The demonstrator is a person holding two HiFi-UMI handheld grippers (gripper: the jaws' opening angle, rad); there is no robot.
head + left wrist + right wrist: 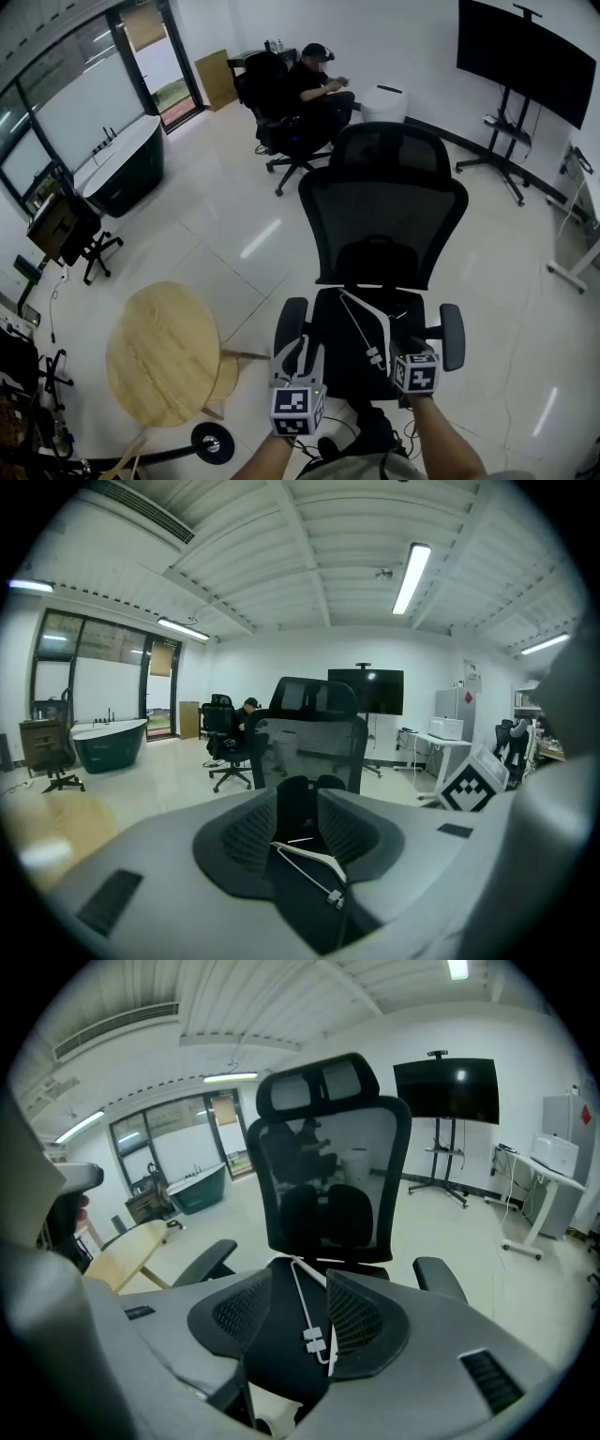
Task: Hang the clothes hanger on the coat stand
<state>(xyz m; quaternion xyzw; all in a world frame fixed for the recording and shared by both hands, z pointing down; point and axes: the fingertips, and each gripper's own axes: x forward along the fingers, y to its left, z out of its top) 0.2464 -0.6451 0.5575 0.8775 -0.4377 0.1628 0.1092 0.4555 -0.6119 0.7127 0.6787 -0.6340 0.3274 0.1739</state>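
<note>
Glossy white floor [234, 216], round wooden table [159, 352], black screen [525, 56]

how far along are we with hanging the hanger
Done: nothing yet; the white hanger lies on the black chair seat. In hand: nothing; the left gripper and right gripper are open, fingers apart, aimed at the hanger. Left: grasp it, lift it, hang it on the coat stand, which I cannot pick out here.

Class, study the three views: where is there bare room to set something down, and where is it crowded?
Free: the top of the round wooden table, left of the office chair, and the tiled floor between table and bathtub. Crowded: the chair seat, where the white hanger lies, and the bottom-left corner, with dark equipment and a round stand base.
</note>
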